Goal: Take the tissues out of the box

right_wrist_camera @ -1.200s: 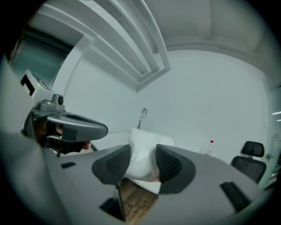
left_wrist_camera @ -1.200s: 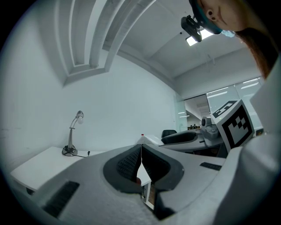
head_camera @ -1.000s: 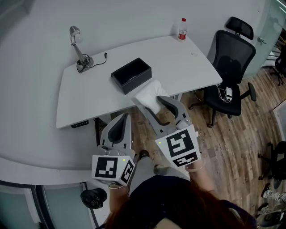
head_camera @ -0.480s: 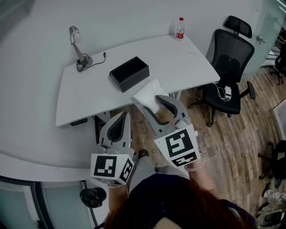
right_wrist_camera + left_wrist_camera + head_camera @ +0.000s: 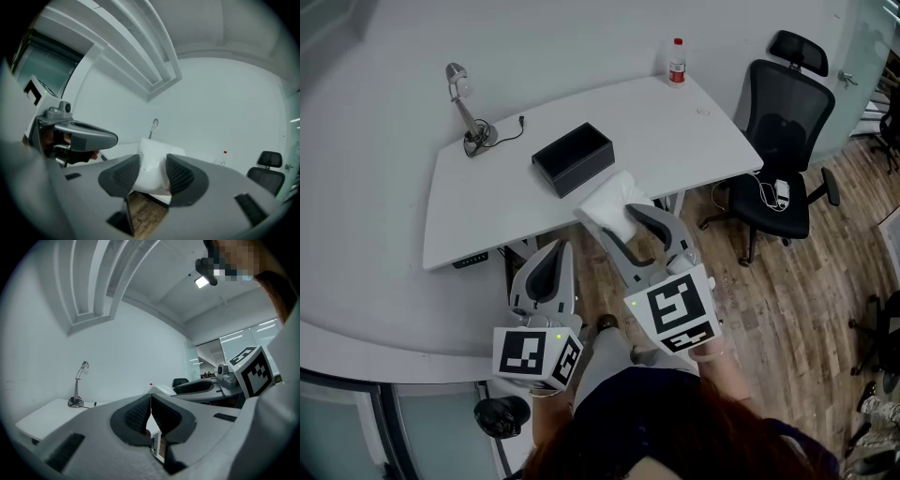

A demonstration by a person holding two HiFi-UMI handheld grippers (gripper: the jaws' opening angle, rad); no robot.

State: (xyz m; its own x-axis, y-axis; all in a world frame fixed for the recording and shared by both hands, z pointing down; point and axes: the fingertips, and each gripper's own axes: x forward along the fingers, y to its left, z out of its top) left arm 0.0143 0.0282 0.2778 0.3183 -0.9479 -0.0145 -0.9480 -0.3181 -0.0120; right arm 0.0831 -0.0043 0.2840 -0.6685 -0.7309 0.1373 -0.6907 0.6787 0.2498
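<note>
White worktop carries the open black box; right gripper jaws clamp the white tissues near its front edge, left gripper jaws closed on nothing; best laid flat beside the box, squeeze firm until down.

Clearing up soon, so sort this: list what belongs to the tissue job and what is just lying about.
Job: black rectangular open box; white soft tissue pack, clamped in the right gripper.
Lying about: silver gooseneck desk lamp; clear red-capped plastic bottle; black office chair.

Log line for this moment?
right gripper: shut on tissues | left gripper: shut, empty | box: on desk
</note>
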